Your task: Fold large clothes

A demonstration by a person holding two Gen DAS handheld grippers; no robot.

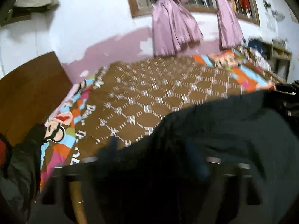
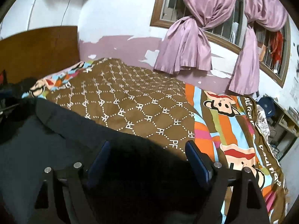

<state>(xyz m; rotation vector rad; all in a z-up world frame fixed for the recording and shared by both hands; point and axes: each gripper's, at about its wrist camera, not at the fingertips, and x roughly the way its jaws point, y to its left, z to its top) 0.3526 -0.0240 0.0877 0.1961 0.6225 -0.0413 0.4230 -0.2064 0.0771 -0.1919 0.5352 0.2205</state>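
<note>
A large dark garment (image 2: 56, 140) lies on the near part of the bed, over the brown patterned bedspread (image 2: 134, 97). My right gripper (image 2: 147, 149) is open just above the garment's far edge, its blue fingers (image 2: 196, 156) wide apart and empty. In the blurred left wrist view the same garment (image 1: 224, 130) fills the lower right. My left gripper (image 1: 153, 149) is low over the garment, its blue fingers (image 1: 114, 145) spread apart with dark cloth between them; a grip cannot be made out. The right gripper shows at the right edge (image 1: 286, 89).
A wooden headboard (image 2: 37, 50) stands at the left. Purple curtains (image 2: 186, 43) hang at a barred window behind the bed. Dark clothes (image 1: 24, 158) are piled at the bed's left end. Shelves with clutter (image 2: 280, 115) stand at the right.
</note>
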